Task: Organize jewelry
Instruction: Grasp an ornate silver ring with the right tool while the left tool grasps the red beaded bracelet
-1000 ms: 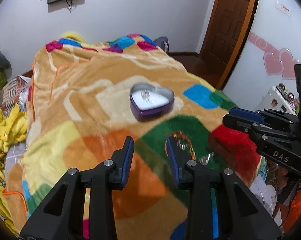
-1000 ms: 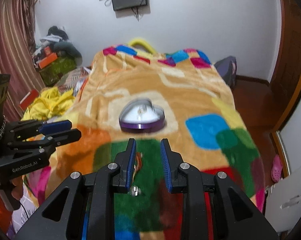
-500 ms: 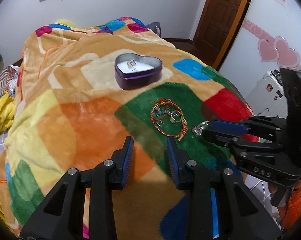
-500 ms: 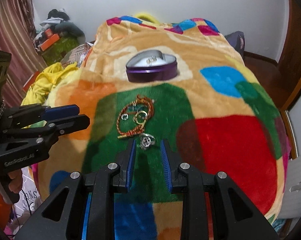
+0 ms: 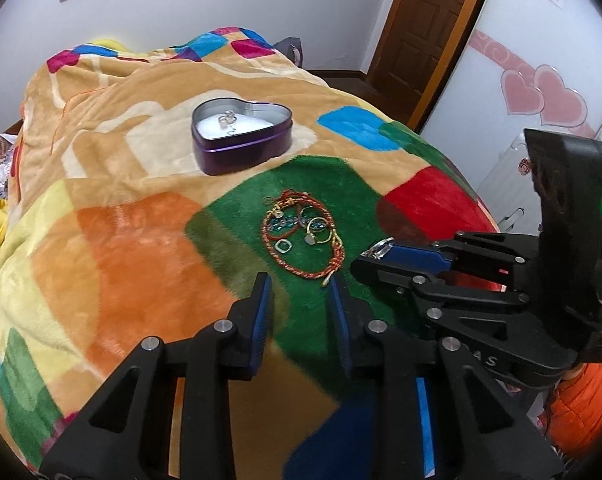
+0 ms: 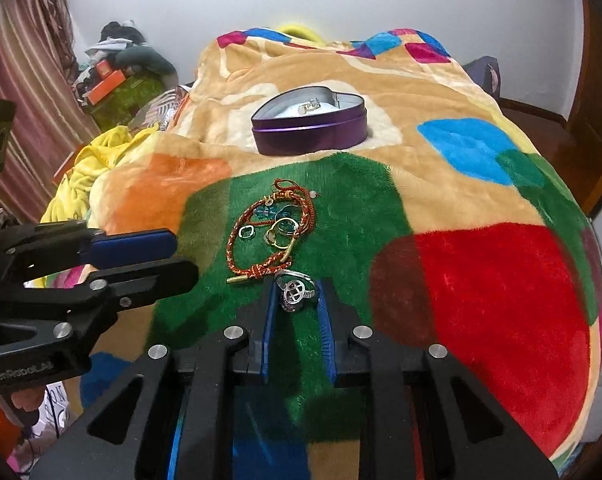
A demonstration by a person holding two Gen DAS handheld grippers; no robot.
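since silver ring lies nearest braided bracelet, right gripper jaws straddle it unclenched; left gripper jaws released, idle.

A tin is set on a blanket spread over a bed, and two rings are lodged in it. Nearer the cameras, a bracelet is laid on the blanket, with several small rings enclosed in its loop. Just before the bracelet's near end, a ring is placed between the fingers of the right hand-held gripper, whose jaws are set apart around it. The left hand-held gripper is held to the left of the bracelet, jaws apart, above the blanket. Clothes are heaped left of the bed, and a door is found behind it to the right.
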